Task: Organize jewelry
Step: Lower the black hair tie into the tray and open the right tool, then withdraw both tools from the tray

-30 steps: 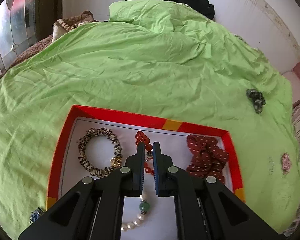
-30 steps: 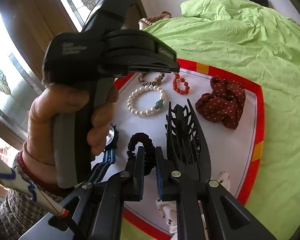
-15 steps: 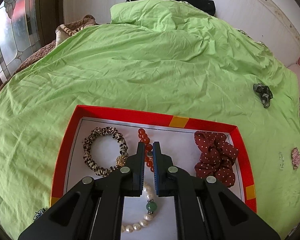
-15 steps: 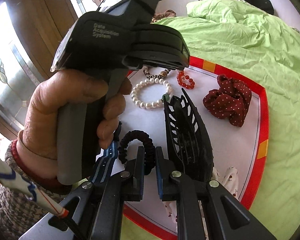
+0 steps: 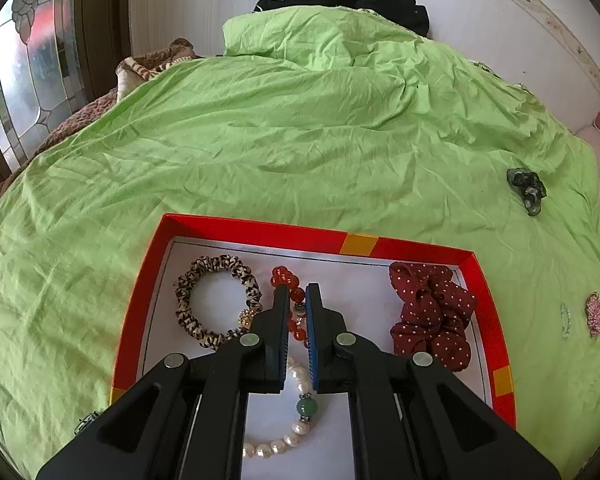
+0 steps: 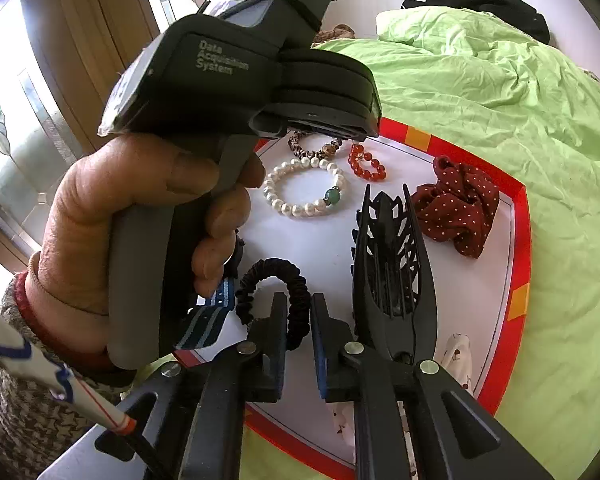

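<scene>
At the bottom of the frame my right gripper (image 6: 299, 322) is opening, the black scrunchie (image 6: 274, 292) loose between its jaws; my left gripper (image 5: 297, 312) hangs shut and empty over the tray (image 5: 260, 231), mid-frame; most pieces lie inside; far right (on the green sheet (image 5: 300, 140)) a dark green scrunchie (image 5: 527, 188) and pink clip (image 5: 593, 315) remain.

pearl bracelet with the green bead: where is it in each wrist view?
Left wrist view: pearl bracelet at bottom centre, partly hidden behind the gripper, green bead showing below the fingers.
Right wrist view: pearl bracelet above centre, fully visible, just right of the hand on the other gripper.
Shared landmark: the red bead bracelet lies just beyond it in both, inside the red-rimmed tray.
</scene>
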Action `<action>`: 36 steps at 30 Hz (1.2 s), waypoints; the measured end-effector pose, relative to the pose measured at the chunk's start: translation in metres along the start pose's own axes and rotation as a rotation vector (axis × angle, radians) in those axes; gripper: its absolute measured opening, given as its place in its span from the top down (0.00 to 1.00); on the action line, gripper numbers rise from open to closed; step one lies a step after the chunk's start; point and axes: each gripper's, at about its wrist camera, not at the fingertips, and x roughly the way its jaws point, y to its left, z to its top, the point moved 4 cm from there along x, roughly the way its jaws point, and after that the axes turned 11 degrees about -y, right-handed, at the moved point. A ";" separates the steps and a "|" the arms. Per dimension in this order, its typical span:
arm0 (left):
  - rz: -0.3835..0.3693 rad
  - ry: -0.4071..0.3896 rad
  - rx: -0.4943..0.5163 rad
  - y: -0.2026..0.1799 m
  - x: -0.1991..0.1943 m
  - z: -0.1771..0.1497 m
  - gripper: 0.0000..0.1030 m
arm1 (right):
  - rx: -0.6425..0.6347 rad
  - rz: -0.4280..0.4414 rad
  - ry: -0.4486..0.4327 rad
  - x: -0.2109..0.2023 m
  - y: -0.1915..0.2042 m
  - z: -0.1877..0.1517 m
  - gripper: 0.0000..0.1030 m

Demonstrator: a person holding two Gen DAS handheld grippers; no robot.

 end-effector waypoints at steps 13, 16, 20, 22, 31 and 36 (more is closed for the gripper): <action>0.000 -0.034 0.028 -0.004 -0.013 0.001 0.82 | -0.008 -0.002 -0.019 -0.006 0.001 0.002 0.59; 0.010 -0.059 0.029 -0.004 -0.020 0.003 0.66 | -0.016 -0.010 -0.027 -0.009 0.003 0.004 0.58; 0.006 -0.088 0.022 -0.004 -0.030 0.005 0.64 | -0.037 -0.026 -0.040 -0.017 0.008 0.004 0.55; 0.009 -0.104 0.024 -0.005 -0.035 0.006 0.63 | -0.045 -0.032 -0.045 -0.021 0.010 0.003 0.55; 0.051 -0.165 0.080 -0.011 -0.055 0.006 0.58 | -0.064 -0.061 -0.061 -0.040 0.015 -0.002 0.53; 0.070 -0.183 0.117 -0.017 -0.062 0.005 0.58 | -0.051 -0.080 -0.074 -0.055 0.012 -0.003 0.53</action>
